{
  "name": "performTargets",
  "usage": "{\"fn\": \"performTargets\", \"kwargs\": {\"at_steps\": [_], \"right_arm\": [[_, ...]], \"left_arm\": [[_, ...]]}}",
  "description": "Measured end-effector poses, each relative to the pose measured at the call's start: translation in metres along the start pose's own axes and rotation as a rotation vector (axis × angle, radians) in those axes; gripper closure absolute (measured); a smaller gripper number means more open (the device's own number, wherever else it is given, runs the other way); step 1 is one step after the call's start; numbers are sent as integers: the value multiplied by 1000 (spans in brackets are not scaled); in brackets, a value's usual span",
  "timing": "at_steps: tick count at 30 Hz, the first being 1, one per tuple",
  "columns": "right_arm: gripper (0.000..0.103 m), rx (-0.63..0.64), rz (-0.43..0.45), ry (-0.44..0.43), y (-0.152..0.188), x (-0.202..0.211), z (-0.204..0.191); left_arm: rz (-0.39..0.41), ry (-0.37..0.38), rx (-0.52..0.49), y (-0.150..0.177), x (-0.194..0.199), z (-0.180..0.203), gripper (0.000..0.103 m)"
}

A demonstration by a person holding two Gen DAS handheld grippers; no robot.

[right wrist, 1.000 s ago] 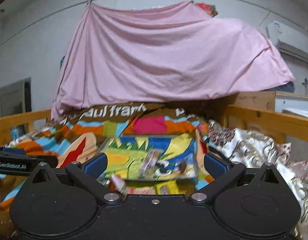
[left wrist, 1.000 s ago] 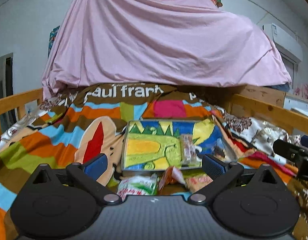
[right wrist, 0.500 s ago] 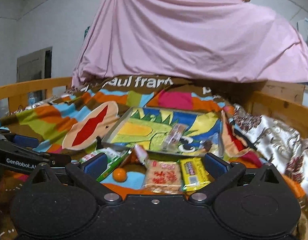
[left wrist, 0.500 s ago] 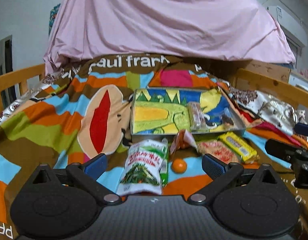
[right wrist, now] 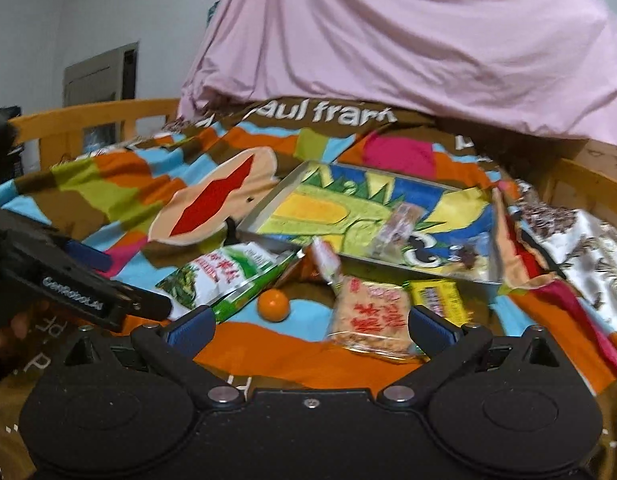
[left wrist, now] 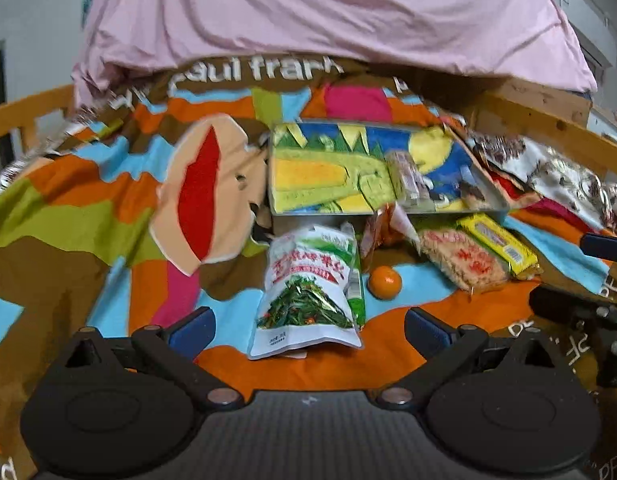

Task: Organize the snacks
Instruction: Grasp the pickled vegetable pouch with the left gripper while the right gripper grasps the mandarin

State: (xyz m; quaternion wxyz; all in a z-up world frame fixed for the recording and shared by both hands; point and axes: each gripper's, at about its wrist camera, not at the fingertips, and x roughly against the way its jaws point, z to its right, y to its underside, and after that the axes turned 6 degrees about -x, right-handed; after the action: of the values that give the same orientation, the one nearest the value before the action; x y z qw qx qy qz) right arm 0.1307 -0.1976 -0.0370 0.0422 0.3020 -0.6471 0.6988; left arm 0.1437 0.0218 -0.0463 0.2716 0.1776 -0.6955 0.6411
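Both views now tilted down onto the blanket (left wrist: pixel 108 216); snacks hidden a second ago below the gripper bodies now in full sight. Approach judged complete, picking not yet begun.

Left gripper (left wrist: pixel 306 326): spread wide, empty, poised just short of the green-and-white pouch (left wrist: pixel 308 288). Right gripper (right wrist: pixel 308 326): likewise spread wide, empty, aimed between the small orange (right wrist: pixel 273 305) and the cracker pack (right wrist: pixel 370 316).

Tray (left wrist: pixel 332 136) with dinosaur print at the middle of the blanket, already carrying one clear-wrapped bar (left wrist: pixel 408 176) near its right side; most of its floor bare. Along the tray's near edge, left to right: pouch, orange-toned wrapper (left wrist: pixel 378 226), orange, cracker pack, yellow bar (left wrist: pixel 498 242), the last two touching.

Room for moving: open blanket left of the pouch and between pouch and orange; crowded at the tray's near right corner. Wooden bed rail (right wrist: pixel 92 116) at the far left and right, well apart from the snacks. Tray rim raised, so a lift over it judged necessary. Grippers near each other; crossing paths a risk.
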Motion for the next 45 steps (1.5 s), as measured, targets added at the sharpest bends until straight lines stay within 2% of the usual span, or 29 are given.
{"fn": "performTargets", "kwargs": {"at_steps": [2,4,10,16,22,27,29,34,36,38,41,45], "right_arm": [[1,9,-19,-7,2,-9,-2],[1,19,-37,-14,4,-17,-2],[1,38,-49,-44,7,-35,-4],[2,59,-56,-62,5,-57,-8],[10,73,-66,-48,1,-78,-8],[24,90,-104,-26,-1,-98,-10],[24,113,-121,-13,-2,-104,-14],[31,180,-126,-16,-1,-117,-23],[40,206,-137,-15,1,-124,-26],[44,223,-149,-7,3,-131,-29],[46,214,-160,-13,4,-138,-30],[51,196,-172,-25,4,-143,-29]], "left_arm": [[-76,30,-17,-4,-13,-3,0],[-104,25,-28,-8,-21,-6,0],[-65,6,-21,-18,-27,-13,0],[-60,7,41,-25,-40,-25,0],[-71,37,10,-33,-59,-24,0],[-84,61,-4,-36,-71,-22,1],[-90,69,-9,-37,-76,-23,1],[-106,73,-16,-38,-85,-25,7],[-120,77,-16,-38,-89,-26,10],[-134,81,-12,-37,-93,-27,11],[-147,78,-5,-36,-98,-29,14],[-166,114,18,-35,-104,-33,19]]}}
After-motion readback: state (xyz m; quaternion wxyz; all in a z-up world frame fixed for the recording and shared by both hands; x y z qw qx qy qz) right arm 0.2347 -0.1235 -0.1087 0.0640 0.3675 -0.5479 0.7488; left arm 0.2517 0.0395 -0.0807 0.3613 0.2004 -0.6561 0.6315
